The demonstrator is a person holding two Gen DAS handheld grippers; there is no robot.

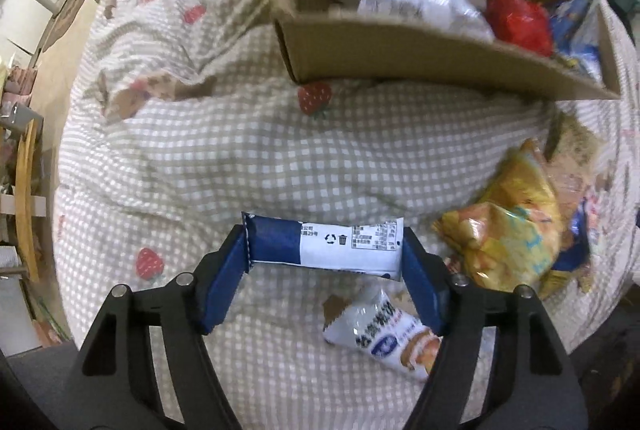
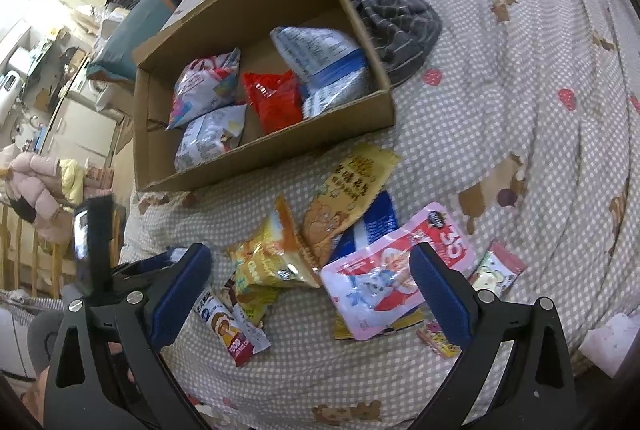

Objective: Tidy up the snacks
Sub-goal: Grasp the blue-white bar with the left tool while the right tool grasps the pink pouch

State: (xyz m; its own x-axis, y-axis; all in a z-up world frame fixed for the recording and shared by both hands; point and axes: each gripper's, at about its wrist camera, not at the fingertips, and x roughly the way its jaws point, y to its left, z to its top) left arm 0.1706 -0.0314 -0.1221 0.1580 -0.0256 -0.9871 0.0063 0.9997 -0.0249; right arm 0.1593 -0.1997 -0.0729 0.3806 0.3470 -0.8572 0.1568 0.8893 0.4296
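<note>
1. The left gripper (image 1: 324, 250) has its jaws closed on a blue and white snack bar (image 1: 324, 246), which lies crosswise between the two blue pads, gripped at both ends and lifted above the bed.
2. Just below that bar, a small white packet (image 1: 380, 330) lies on the checked bedspread (image 1: 240, 157), partly behind the right-hand pad.
3. To the right of the held bar, a crinkled yellow bag (image 1: 508, 222) rests on the bedspread.
4. The right gripper (image 2: 310, 294) hangs with its jaws wide apart and nothing between them, above a loose heap of snacks.
5. In that heap, a pink pouch (image 2: 396, 270) lies nearest the right-hand pad, a yellow bag (image 2: 268, 258) sits nearer the left-hand pad, and a tan biscuit packet (image 2: 344, 193) lies just beyond them.
6. A small white and red packet (image 2: 232, 326) lies at the near left of the heap.
7. Farther off, an open cardboard box (image 2: 264, 153) stands on the bed.
8. Inside the box are a red packet (image 2: 274, 97), silver and white bags (image 2: 208, 109) to its left, and a blue and white bag (image 2: 324, 65) to its right.
9. A dark striped cloth (image 2: 392, 17) lies against the far right side of the box.
</note>
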